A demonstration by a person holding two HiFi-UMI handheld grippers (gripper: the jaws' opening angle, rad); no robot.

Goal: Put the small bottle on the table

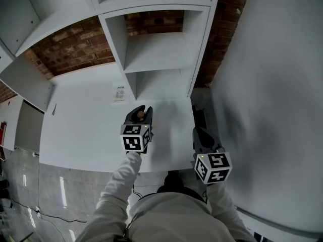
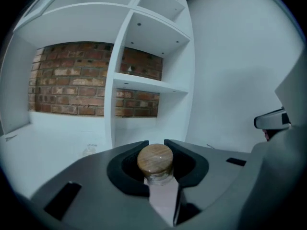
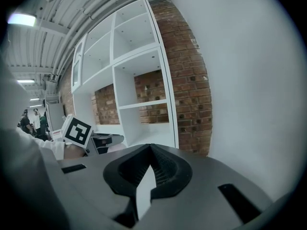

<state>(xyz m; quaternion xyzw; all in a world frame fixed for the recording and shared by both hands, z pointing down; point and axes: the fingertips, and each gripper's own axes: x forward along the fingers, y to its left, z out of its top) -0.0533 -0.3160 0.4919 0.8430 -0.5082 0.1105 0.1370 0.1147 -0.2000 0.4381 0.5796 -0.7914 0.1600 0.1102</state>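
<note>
A small glass bottle with a round wooden stopper (image 2: 155, 162) sits upright between the dark pads of my left gripper (image 2: 156, 143), which is shut on it below the stopper. In the head view the left gripper (image 1: 141, 113) hangs over the white table (image 1: 86, 120), in front of the shelf unit, and the bottle's stopper (image 1: 140, 116) shows between its fingers. How high the bottle's base is above the table is hidden. My right gripper (image 1: 198, 131) is off to the right, near the table's edge. Its jaws (image 3: 150, 148) are shut with nothing between them.
A white shelf unit (image 1: 156, 49) with open compartments stands at the back of the table against a brick wall (image 1: 70, 49). A small printed label (image 1: 119, 93) lies on the table beside it. A white wall (image 1: 272, 84) rises on the right. People (image 3: 29, 121) stand far off.
</note>
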